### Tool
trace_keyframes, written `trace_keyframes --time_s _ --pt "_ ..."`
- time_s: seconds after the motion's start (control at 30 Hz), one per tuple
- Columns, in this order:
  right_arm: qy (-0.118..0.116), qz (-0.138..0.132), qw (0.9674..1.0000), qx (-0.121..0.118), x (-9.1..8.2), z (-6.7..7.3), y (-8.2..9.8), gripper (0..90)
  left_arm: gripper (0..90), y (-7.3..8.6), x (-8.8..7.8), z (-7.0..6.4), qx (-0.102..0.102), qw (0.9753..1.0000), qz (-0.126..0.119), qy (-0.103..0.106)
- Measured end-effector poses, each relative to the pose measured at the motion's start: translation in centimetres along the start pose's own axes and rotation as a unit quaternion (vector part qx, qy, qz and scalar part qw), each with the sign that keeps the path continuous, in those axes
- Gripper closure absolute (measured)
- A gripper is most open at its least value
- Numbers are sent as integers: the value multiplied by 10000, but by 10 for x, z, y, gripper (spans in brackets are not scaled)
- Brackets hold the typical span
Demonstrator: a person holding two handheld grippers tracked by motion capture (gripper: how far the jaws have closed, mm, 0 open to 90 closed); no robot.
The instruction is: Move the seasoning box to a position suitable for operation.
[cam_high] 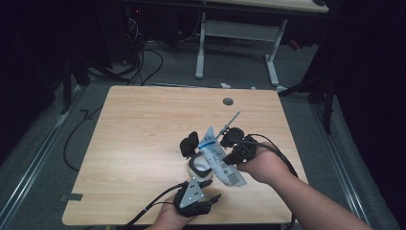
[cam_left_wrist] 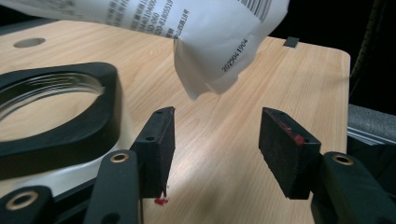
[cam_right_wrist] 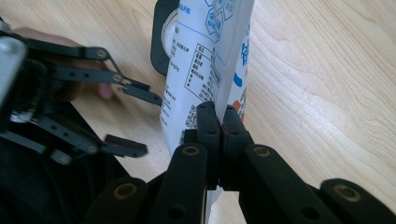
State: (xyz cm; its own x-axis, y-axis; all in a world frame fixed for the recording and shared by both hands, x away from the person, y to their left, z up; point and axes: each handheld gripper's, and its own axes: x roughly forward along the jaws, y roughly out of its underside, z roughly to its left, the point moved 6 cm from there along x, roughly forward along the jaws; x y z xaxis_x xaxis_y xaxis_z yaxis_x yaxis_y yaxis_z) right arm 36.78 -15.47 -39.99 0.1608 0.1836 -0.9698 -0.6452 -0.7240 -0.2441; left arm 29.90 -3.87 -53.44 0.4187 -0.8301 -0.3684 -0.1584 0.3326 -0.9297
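The pouch (cam_high: pixel 219 158), white with blue print and a barcode, hangs tilted above the wooden table (cam_high: pixel 143 143), its lower corner over a jar (cam_high: pixel 200 165) with a black collar. The right gripper (cam_right_wrist: pixel 222 122) has its jaws pressed together on the pouch's edge, holding it up. The left gripper (cam_left_wrist: pixel 215 140) sits near the table's front edge just beside the jar, its jaws wide apart with nothing between them and the pouch's corner hanging ahead of them.
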Motion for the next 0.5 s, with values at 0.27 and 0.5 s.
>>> trace_keyframes --time_s 0.27,0.5 --pt "27 34 10000 -9 3 -2 -1 893 460 4 -27 23 -164 9996 -115 -223" --pt "53 38 10000 14 3 -5 0 893 460 10 -43 48 -309 9982 -159 -494"
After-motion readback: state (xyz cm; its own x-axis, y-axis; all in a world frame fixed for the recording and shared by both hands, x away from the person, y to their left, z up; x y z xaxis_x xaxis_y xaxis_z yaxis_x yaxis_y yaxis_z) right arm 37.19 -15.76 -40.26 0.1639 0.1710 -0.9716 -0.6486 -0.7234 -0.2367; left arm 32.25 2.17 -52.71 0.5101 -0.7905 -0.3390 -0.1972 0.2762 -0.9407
